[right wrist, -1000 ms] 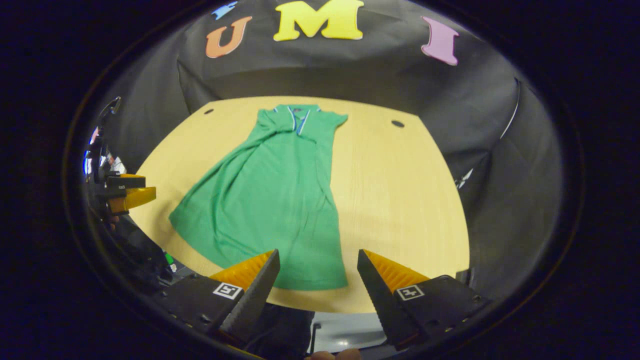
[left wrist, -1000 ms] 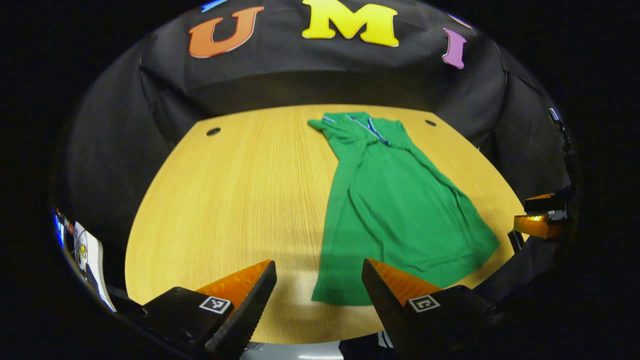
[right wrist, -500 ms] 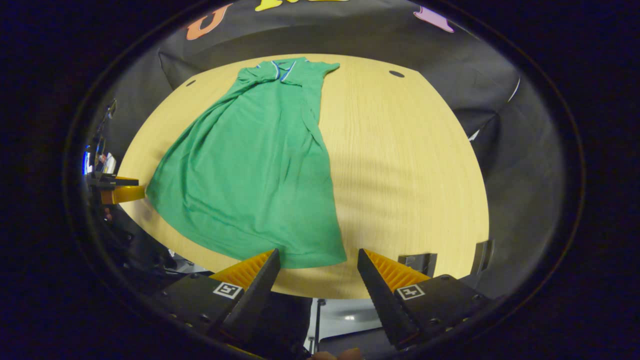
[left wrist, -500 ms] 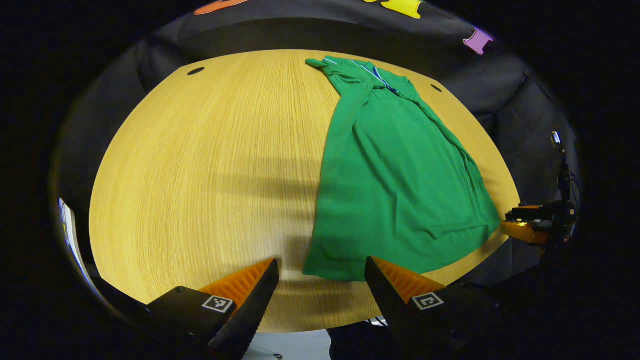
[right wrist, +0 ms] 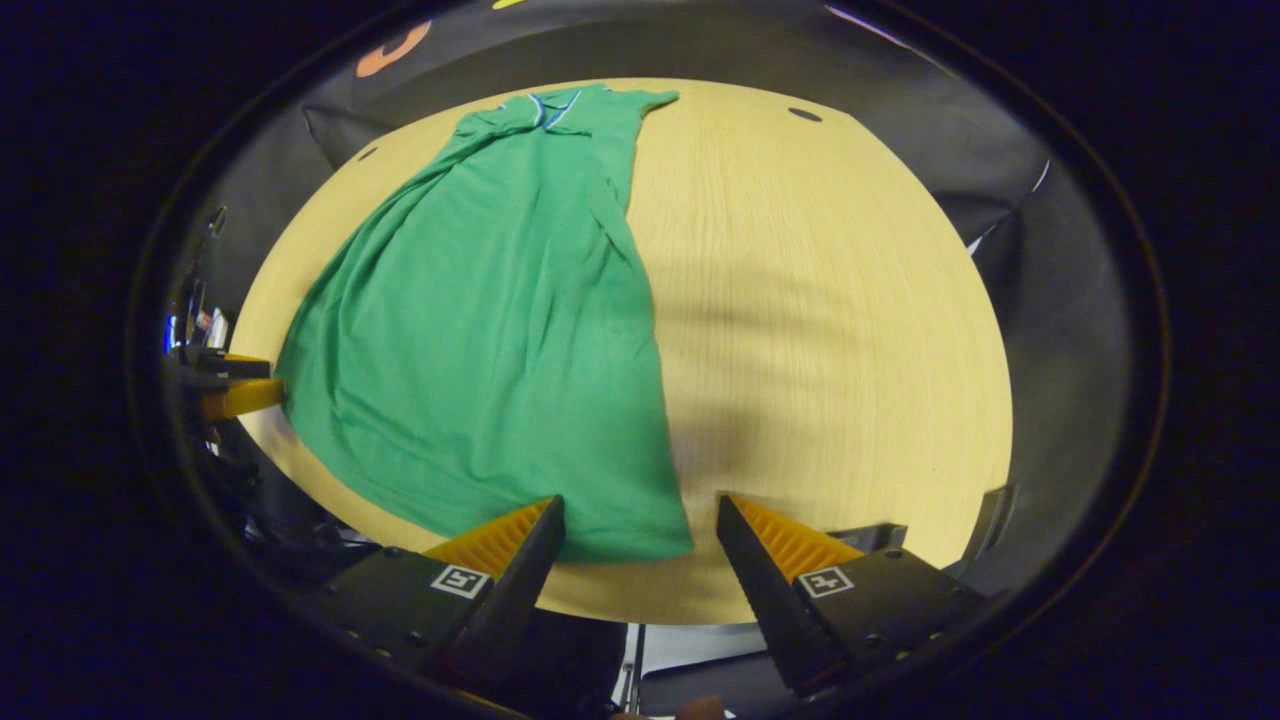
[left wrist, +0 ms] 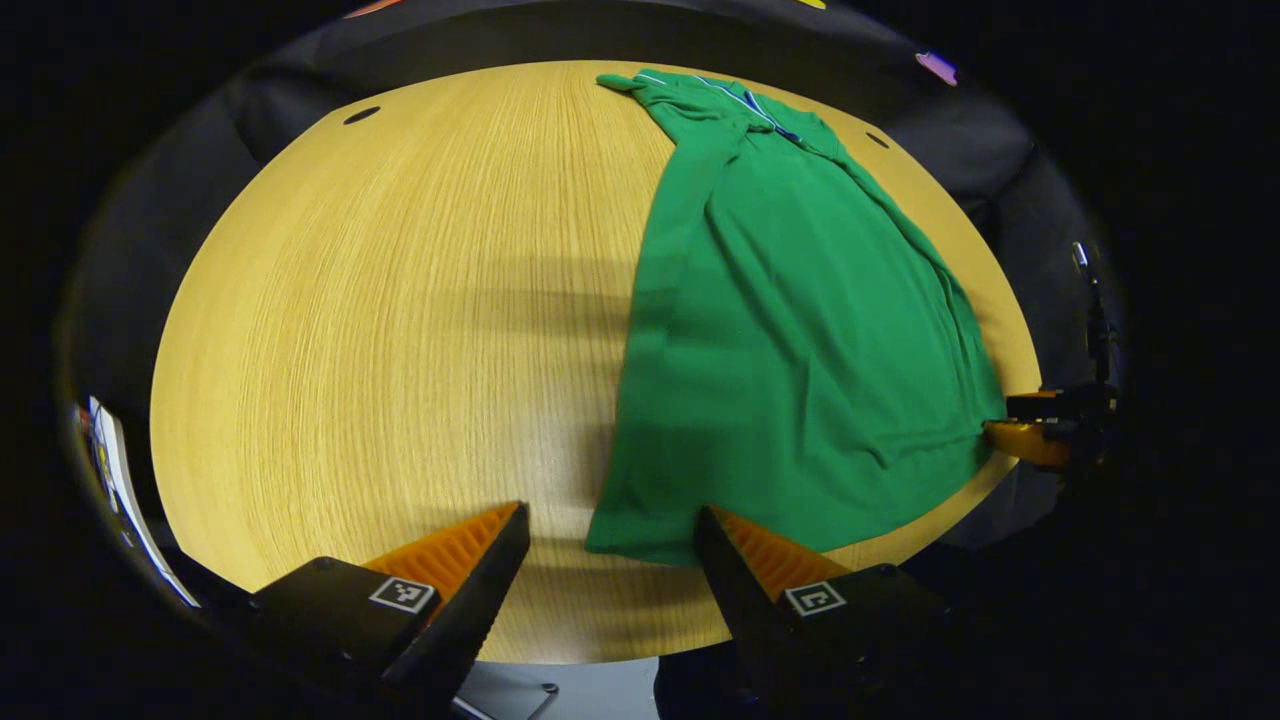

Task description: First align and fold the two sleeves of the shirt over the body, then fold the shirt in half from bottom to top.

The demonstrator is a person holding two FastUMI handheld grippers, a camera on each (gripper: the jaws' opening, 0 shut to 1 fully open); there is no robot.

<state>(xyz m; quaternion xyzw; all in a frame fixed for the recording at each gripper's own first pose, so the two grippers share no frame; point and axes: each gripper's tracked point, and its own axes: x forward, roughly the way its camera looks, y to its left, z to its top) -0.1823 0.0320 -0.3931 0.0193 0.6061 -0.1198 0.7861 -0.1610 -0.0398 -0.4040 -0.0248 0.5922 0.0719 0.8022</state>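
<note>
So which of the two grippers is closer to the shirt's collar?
Neither clearly. The left gripper and right gripper each hang open over a bottom corner of the shirt, with the collar at the far end.

The left gripper view looks from the near edge of the light wooden table (left wrist: 350,300), down and forward over its top toward the black cloth wall. The green short-sleeved shirt (left wrist: 790,320) lies right of its centre, hem close to the camera, collar far off. The right gripper view looks from the same near edge, farther along it, facing the same way; here the shirt (right wrist: 480,320) lies left of centre on the table (right wrist: 830,300). Both views share the table top, the whole shirt and the far wall, and each catches the other gripper at its rim.
</note>
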